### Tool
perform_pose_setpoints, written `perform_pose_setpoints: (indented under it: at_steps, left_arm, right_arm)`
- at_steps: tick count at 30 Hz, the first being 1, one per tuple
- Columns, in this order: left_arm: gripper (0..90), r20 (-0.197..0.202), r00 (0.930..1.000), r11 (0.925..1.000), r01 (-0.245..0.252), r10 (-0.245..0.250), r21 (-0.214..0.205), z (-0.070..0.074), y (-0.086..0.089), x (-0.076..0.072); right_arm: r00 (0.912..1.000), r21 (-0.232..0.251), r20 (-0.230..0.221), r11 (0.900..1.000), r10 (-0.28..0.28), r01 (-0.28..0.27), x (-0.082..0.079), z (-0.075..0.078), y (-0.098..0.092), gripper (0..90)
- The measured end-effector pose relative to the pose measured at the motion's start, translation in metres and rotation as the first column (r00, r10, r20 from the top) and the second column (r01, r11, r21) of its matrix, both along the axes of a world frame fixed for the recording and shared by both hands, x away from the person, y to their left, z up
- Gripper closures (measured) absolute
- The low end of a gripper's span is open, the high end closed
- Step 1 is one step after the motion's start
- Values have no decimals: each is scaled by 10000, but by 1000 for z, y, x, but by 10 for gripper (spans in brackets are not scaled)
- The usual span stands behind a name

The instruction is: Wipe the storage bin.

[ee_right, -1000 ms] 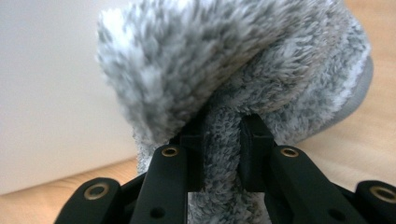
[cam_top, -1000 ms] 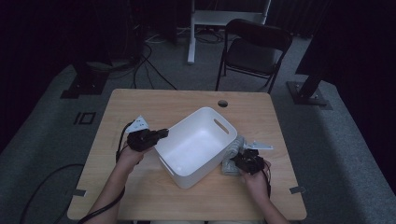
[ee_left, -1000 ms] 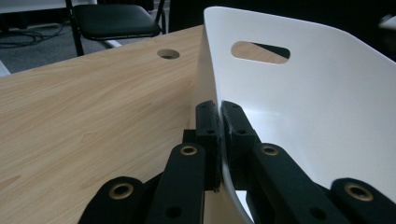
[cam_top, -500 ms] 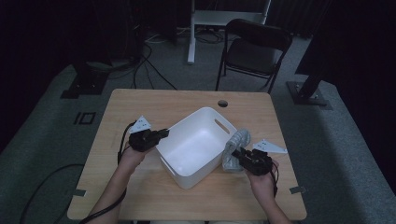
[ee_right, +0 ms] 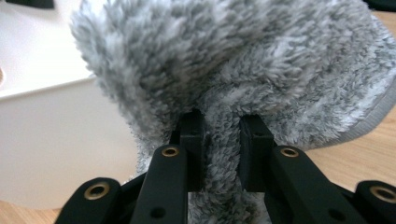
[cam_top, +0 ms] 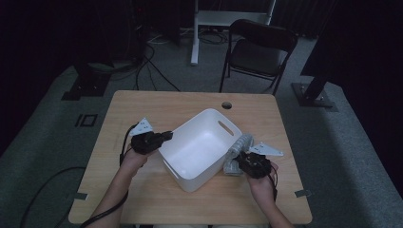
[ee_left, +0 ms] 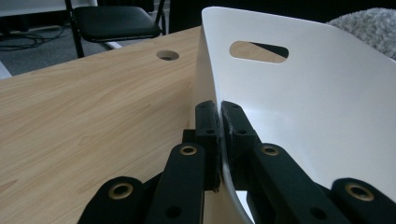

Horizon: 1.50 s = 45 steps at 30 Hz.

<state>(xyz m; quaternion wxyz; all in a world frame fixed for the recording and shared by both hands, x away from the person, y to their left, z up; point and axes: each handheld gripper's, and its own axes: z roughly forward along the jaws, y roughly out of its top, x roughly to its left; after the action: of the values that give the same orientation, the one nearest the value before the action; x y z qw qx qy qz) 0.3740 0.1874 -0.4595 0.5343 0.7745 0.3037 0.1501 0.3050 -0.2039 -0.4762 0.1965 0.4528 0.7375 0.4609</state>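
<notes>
A white plastic basket point(cam_top: 202, 147) with handle slots stands in the middle of the wooden table point(cam_top: 142, 109). My left gripper point(cam_top: 164, 137) is shut on the basket's left rim point(ee_left: 219, 135), one jaw outside the wall and one inside. A grey fluffy cloth point(cam_top: 236, 153) lies bunched against the basket's right side. My right gripper point(cam_top: 241, 159) is shut on a fold of that cloth point(ee_right: 261, 70), with the pile squeezed between the jaws, right beside the basket wall point(ee_right: 56, 140).
A round cable hole point(cam_top: 226, 105) sits near the table's far edge. Beyond the table stand a black folding chair point(cam_top: 259, 52) and a white stand's legs point(cam_top: 209, 21). Cables trail over the grey floor at the left.
My right gripper and the cloth it holds have shifted slightly along the basket's right side, its grey plate swinging out to the right. The left gripper stays on the basket rim.
</notes>
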Motion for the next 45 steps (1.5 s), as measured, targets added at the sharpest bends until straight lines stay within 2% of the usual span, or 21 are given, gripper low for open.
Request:
perform_pose_setpoints:
  at_steps: [11,22,35,37,39,41,43,45]
  left_arm:
    - [864,-41,10000,10000,1,-1,9,0,0,0]
    - [863,-29,10000,10000,-12,12,81,1,-1,-1]
    - [860,25,9998,9997,-184,183,173,1,-3,-2]
    - [862,98,9995,9992,-311,308,271,1,-4,-3]
    - [863,114,9992,9988,-384,381,306,2,-4,-3]
    - [864,115,9989,9984,-463,459,339,2,-5,-4]
    - [865,127,9986,9980,-515,510,376,2,-5,-4]
    - [865,103,9986,9979,-525,522,373,2,-5,-4]
  right_arm:
    - [9977,-94,-676,9999,-59,53,8,-17,0,752]
    - [9968,-385,-788,9992,-135,105,11,-23,2,752]
    - [9887,-966,-1474,9952,-276,134,21,-47,3,752]
    - [9871,-886,-1577,9960,-256,116,22,-49,2,752]
    - [9865,-846,-1622,9964,-243,106,22,-46,1,752]
    - [9884,-503,-1507,9986,-209,134,19,-38,-2,752]
    - [9928,-175,-1197,9998,-98,78,13,-26,-4,752]
    - [9976,136,-688,9999,-13,22,5,-11,-6,752]
